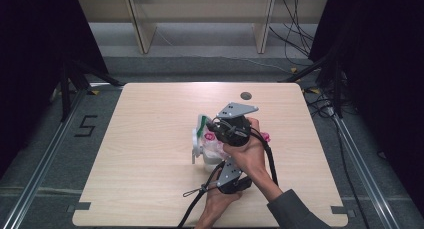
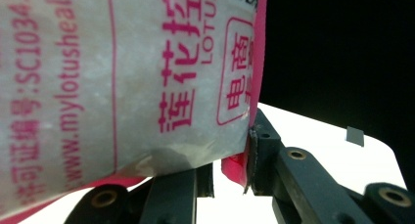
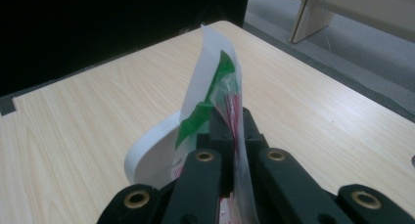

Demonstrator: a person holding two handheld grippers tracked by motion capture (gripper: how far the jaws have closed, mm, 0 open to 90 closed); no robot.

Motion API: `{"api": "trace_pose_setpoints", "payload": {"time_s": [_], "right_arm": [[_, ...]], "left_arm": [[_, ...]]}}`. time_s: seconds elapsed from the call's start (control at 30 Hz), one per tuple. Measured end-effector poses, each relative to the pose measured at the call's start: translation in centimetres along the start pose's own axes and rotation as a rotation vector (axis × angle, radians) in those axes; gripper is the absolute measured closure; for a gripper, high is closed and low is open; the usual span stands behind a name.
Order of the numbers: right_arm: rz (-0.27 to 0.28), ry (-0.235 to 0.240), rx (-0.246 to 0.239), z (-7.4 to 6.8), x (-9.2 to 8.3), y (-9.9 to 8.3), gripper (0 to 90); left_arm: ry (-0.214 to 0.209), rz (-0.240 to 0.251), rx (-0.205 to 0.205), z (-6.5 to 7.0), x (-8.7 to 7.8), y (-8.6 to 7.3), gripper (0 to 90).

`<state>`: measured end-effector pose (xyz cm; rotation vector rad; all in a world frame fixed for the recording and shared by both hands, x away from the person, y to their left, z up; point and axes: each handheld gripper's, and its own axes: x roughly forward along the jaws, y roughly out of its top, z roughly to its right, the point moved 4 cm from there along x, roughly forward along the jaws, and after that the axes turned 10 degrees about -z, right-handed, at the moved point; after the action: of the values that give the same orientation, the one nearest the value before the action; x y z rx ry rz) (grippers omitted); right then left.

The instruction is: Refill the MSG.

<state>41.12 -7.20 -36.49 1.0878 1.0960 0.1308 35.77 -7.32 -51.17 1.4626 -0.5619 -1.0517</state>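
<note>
Bag (image 1: 212, 146) between both clamped hand-held grippers

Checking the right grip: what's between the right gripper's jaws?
In the right gripper view, the right gripper is shut on the thin top edge of the bag, white with green print; nothing else sits between the jaws.

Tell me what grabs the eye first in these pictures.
Mid-table, both grippers clamp one clear plastic bag printed in pink. The right gripper pinches its thin white-and-green top edge upright. The left gripper grips the pink-edged lower corner, red lettering looming in its view.
</note>
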Motion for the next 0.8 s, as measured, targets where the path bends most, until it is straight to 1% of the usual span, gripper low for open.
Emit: {"api": "trace_pose_setpoints", "payload": {"time_s": [0.03,0.07,0.1,0.13,0.17,0.2,0.23,0.27,0.3,0.33,0.37,0.4,0.43,0.47,0.5,0.53,0.57,0.6,0.63,0.67,0.73,0.77,0.8], "right_arm": [[-0.001,0.006,0.035,-0.07,-0.24,-0.04,90.0],[0.011,-0.008,0.021,0.05,-0.2,-0.02,90.0],[-0.002,-0.002,0.02,0.05,-0.23,-0.08,90.0],[0.004,-0.011,-0.006,0.1,-0.02,-0.07,90.0],[-0.008,-0.009,-0.005,0.03,-0.06,-0.1,90.0],[0.001,-0.013,-0.001,0.07,-0.11,-0.08,90.0],[-0.001,-0.011,0.01,0.07,-0.25,-0.09,90.0],[-0.002,-0.005,0.014,0.03,-0.18,-0.11,90.0],[0.008,-0.017,-0.002,0.13,-0.05,-0.06,90.0],[-0.005,-0.007,-0.006,0.06,-0.03,-0.1,90.0],[-0.005,-0.005,-0.001,0.02,-0.05,-0.08,90.0],[0.002,-0.006,-0.003,0.05,-0.05,-0.04,90.0],[-0.005,0.005,0.031,-0.02,-0.21,-0.1,90.0],[-0.002,0.003,0.029,0.02,-0.2,-0.09,90.0],[-0.005,-0.003,0.023,0.01,-0.14,-0.13,90.0],[-0.007,-0.007,-0.004,0.07,-0.03,-0.13,90.0],[-0.006,-0.006,-0.005,0.05,-0.03,-0.11,90.0],[0.002,-0.002,-0.001,0.07,-0.04,-0.07,90.0],[-0.003,0.007,0.035,-0.01,-0.25,-0.09,90.0],[0.002,0.004,0.028,0.02,-0.19,-0.09,90.0],[-0.012,-0.01,-0.003,-0.01,0.03,-0.18,90.0],[-0.013,-0.01,0.004,-0.07,0.08,-0.19,90.0],[-0.008,-0.006,-0.004,0.07,-0.02,-0.14,90.0]], "left_arm": [[0.011,-0.016,0.001,0.01,-0.14,-0.02,76.1],[0.01,-0.021,0.0,0.04,-0.15,-0.04,76.1],[-0.003,-0.002,-0.003,0.09,0.08,-0.03,76.1],[0.001,-0.003,-0.005,0.13,0.11,-0.04,76.1],[0.003,-0.001,-0.003,0.09,0.08,-0.03,76.1],[-0.002,-0.001,0.0,0.05,0.04,-0.02,76.1],[0.001,-0.004,0.0,0.03,0.02,-0.03,76.1],[0.009,-0.017,-0.001,0.04,-0.06,-0.07,76.1],[0.001,-0.005,-0.004,0.06,0.09,-0.05,76.1],[-0.002,-0.001,-0.004,0.05,0.1,-0.04,76.1],[-0.002,0.0,-0.002,0.05,0.07,-0.04,76.1],[0.011,-0.011,-0.001,0.04,-0.07,-0.05,76.1],[0.01,-0.015,-0.001,0.02,-0.09,-0.06,76.1],[0.011,-0.017,-0.003,0.02,-0.07,-0.08,76.1],[0.003,-0.001,-0.005,0.04,0.1,-0.09,76.1],[0.004,-0.003,-0.003,0.04,0.07,-0.13,76.1],[0.004,-0.003,-0.002,0.04,0.03,-0.11,76.1],[0.014,-0.015,0.001,0.01,-0.12,-0.06,76.1],[0.008,-0.011,0.001,-0.01,-0.07,-0.04,76.1],[-0.003,0.003,-0.006,0.03,0.11,-0.04,76.1],[-0.004,-0.003,-0.003,0.1,0.17,-0.12,76.1],[0.002,-0.004,-0.003,0.08,0.11,-0.1,76.1],[0.012,-0.015,0.0,0.04,-0.04,-0.05,76.2]]}}
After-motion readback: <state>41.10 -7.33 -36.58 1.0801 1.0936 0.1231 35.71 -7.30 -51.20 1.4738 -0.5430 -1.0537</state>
